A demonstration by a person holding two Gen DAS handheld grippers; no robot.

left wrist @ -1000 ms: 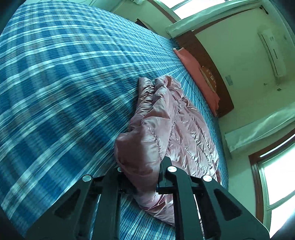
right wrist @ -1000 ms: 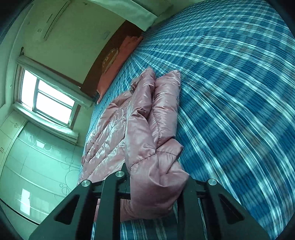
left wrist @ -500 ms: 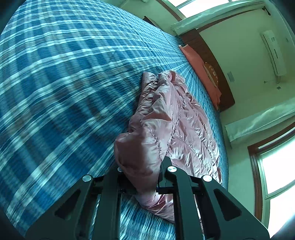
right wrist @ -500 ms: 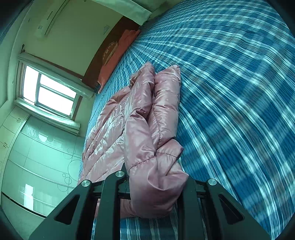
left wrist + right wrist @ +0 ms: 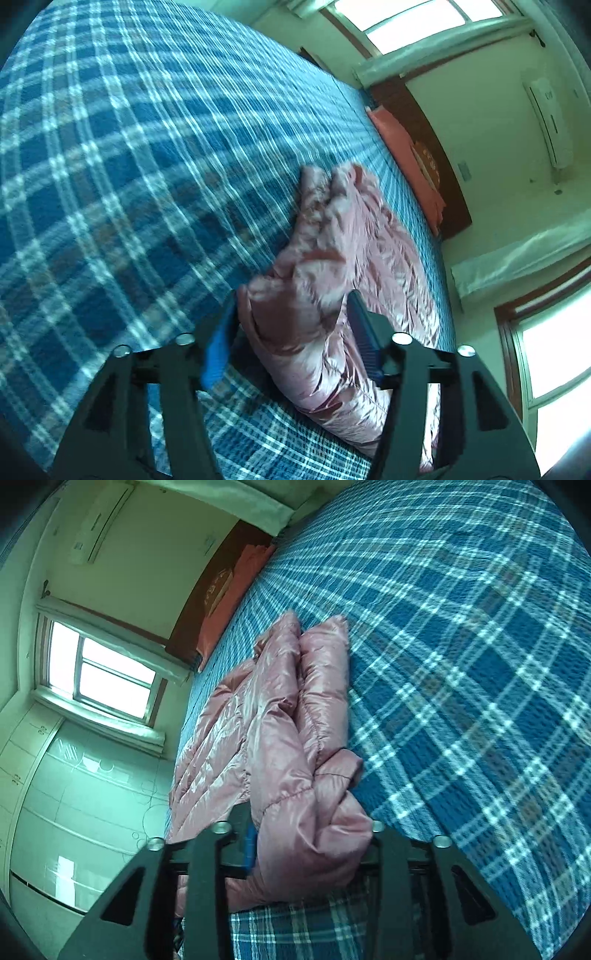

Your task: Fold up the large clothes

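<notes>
A shiny pink puffer jacket (image 5: 343, 258) lies folded lengthwise on a blue plaid bed cover (image 5: 129, 166). My left gripper (image 5: 291, 328) is open, its jaws spread either side of the jacket's near end, with blue pads showing. The jacket also shows in the right wrist view (image 5: 280, 716). My right gripper (image 5: 310, 843) is open too, its jaws wide around the bunched near end, which still rests between them.
The plaid cover (image 5: 461, 664) spreads wide beside the jacket. An orange pillow (image 5: 406, 158) and dark wooden headboard (image 5: 436, 170) are at the far end. Windows (image 5: 99, 672), an air conditioner (image 5: 546, 118) and a wardrobe (image 5: 74, 812) surround the bed.
Both grippers have opened and let go of the jacket's near end, which has settled on the bed. The left view has tilted.
</notes>
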